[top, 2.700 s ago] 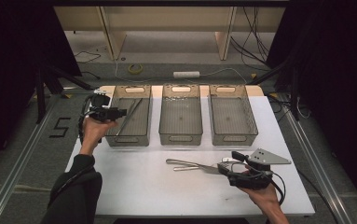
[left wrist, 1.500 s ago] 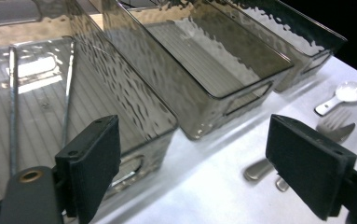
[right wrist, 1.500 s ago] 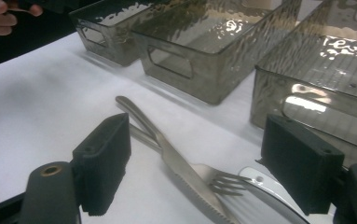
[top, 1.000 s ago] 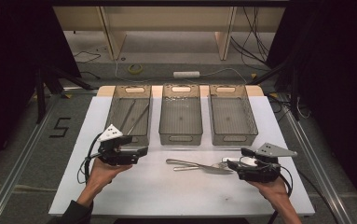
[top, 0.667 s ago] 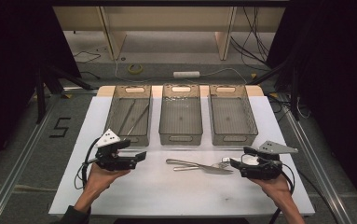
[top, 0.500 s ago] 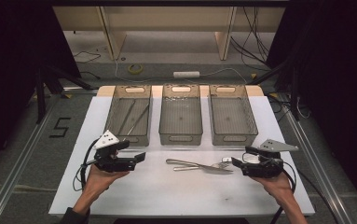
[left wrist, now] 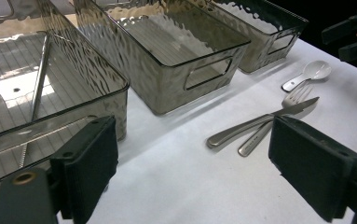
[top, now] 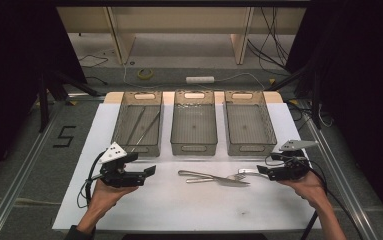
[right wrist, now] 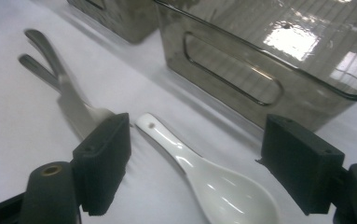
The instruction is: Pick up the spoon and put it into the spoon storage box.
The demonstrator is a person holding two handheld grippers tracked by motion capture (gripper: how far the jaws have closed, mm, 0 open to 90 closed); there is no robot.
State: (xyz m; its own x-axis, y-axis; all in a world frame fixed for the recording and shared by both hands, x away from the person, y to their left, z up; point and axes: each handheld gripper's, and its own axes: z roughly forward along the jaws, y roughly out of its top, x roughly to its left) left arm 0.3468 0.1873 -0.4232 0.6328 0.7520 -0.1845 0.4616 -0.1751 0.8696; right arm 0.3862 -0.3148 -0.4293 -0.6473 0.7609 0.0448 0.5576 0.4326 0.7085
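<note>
1. The work looks like sorting cutlery from the worktop into three clear bins at its far side. The left bin holds a few long thin pieces, probably chopsticks; I cannot tell exactly how many. That part counts as done.
2. The middle bin and the right bin look empty, so most of the sorting is left.
3. Three pieces lie loose on the worktop in front of the middle and right bins: a knife and a fork, crossed and touching, and a white spoon just beside their tips, nearer the right bin.
4. The right gripper is low over the spoon, its fingers spread wide on either side of it. They do not touch it, and nothing is held. I judge the spoon is the next piece to be taken, and the grasp has not begun.
5. The left gripper is held above the worktop near the left bin, pointing toward the knife and fork but well apart from them. Its fingers are wide apart too and hold nothing.
6. By my estimate: one kind sorted, three pieces to go, each probably to a bin of its own.
</note>
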